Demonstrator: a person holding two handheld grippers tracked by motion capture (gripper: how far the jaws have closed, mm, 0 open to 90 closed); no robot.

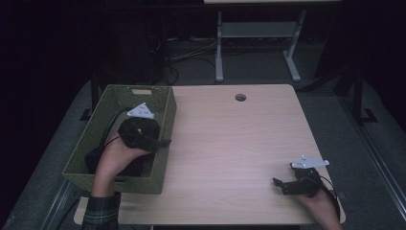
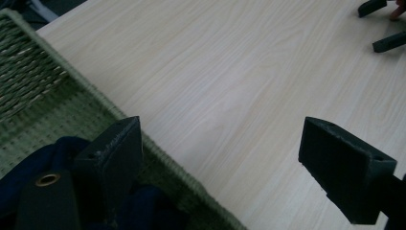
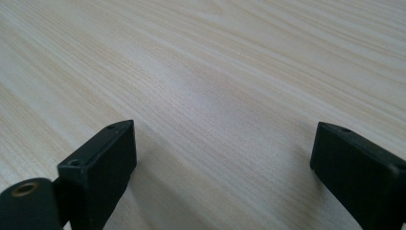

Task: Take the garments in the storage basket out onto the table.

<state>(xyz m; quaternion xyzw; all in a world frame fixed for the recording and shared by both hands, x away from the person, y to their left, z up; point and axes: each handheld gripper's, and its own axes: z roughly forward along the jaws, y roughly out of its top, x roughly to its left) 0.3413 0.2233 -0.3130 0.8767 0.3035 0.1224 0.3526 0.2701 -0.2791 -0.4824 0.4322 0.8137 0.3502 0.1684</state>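
Under our left tongs (image 2: 222,163) sits a dark blue cloth (image 2: 62,153), down inside the green basket (image 1: 163,122). From above, we see the cloth (image 1: 93,158) bunched at the near end of the basket, partly hidden by our left hand (image 1: 115,155). We cannot tell what kind of cloth it is.

Our left tongs (image 1: 163,143) are spread wide and hold nothing. They hang right over the basket's woven edge (image 2: 119,112). One jaw is over the cloth and the other is over the bare table (image 2: 230,72). We cannot tell if the jaw touches the cloth.

Far ahead of our left tongs, across the table, we see the two black tips of our right tongs (image 2: 380,26).

Our right tongs (image 1: 281,184) are well apart from the basket, near the table's front corner on our right side. They are spread wide too, with nothing between the jaws. Just light wood (image 3: 215,72) lies in front of them. Our right hand (image 1: 321,201) holds them low over the table (image 1: 230,153).

Past both tongs, near the table's far edge, there is a small round hole (image 1: 240,97). Behind the table stands a white frame (image 1: 258,33) on the dark floor, with some cables (image 1: 186,55) beside it.
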